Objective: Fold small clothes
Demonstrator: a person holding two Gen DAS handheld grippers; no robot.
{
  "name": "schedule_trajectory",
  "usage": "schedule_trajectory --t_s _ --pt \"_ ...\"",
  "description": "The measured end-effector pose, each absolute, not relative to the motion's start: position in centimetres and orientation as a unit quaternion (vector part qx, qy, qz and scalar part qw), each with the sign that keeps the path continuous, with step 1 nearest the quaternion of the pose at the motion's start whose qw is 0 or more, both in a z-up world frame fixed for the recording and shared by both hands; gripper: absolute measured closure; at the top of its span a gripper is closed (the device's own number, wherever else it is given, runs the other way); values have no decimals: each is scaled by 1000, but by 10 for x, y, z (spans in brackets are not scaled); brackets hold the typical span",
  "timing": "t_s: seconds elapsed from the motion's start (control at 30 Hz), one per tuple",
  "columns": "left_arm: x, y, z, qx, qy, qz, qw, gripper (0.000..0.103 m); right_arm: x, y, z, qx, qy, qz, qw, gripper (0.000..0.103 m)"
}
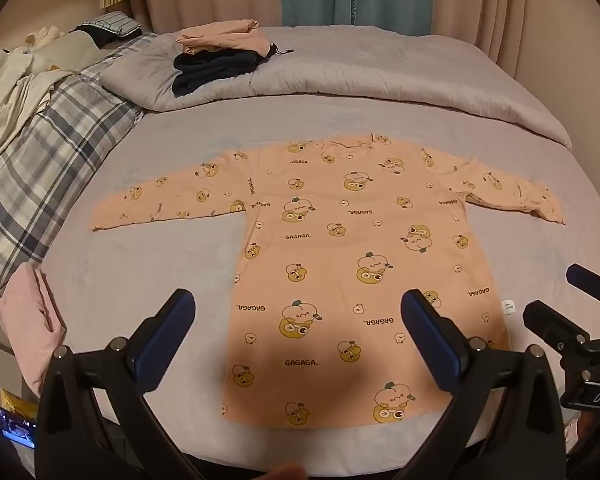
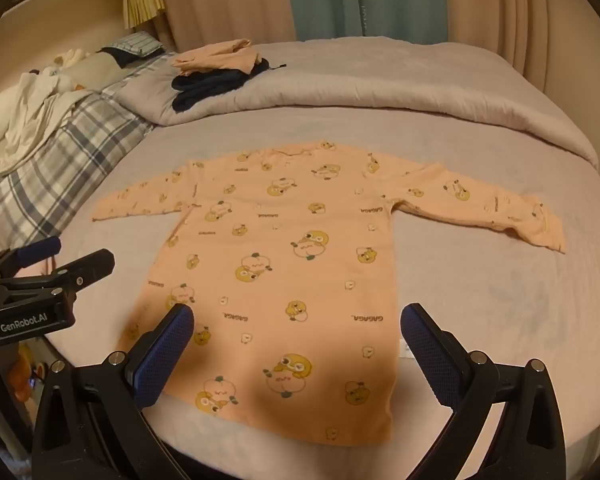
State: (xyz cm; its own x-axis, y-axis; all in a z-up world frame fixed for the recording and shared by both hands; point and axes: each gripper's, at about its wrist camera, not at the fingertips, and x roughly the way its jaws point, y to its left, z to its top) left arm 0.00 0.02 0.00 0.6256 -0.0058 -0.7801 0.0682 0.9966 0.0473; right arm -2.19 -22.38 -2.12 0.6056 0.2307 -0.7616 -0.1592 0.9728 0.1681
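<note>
We've got both grippers — left gripper (image 1: 298, 336) and right gripper (image 2: 297, 340) — spread wide and empty above the near hem of the peach shirt (image 1: 352, 248), flat on the bed (image 1: 140, 264), long axis running away, sleeves outstretched.

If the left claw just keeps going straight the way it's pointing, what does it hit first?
Most likely the peach printed shirt, around its lower body, which lies flat on the bed right ahead between the open left claw fingers. Nothing else shows in that line, though depth is hard to judge.
</note>
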Motion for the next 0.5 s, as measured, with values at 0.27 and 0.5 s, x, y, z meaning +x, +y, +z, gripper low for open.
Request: schedule_trajectory --t_s 0.27,0.5 --pt "-3 6 3 38 433 -17 901 0 -22 -224 -21 44 428 111 896 1" --pt "0 11 9 36 431 -20 901 0 -15 -224 -16 42 428 112 896 1"
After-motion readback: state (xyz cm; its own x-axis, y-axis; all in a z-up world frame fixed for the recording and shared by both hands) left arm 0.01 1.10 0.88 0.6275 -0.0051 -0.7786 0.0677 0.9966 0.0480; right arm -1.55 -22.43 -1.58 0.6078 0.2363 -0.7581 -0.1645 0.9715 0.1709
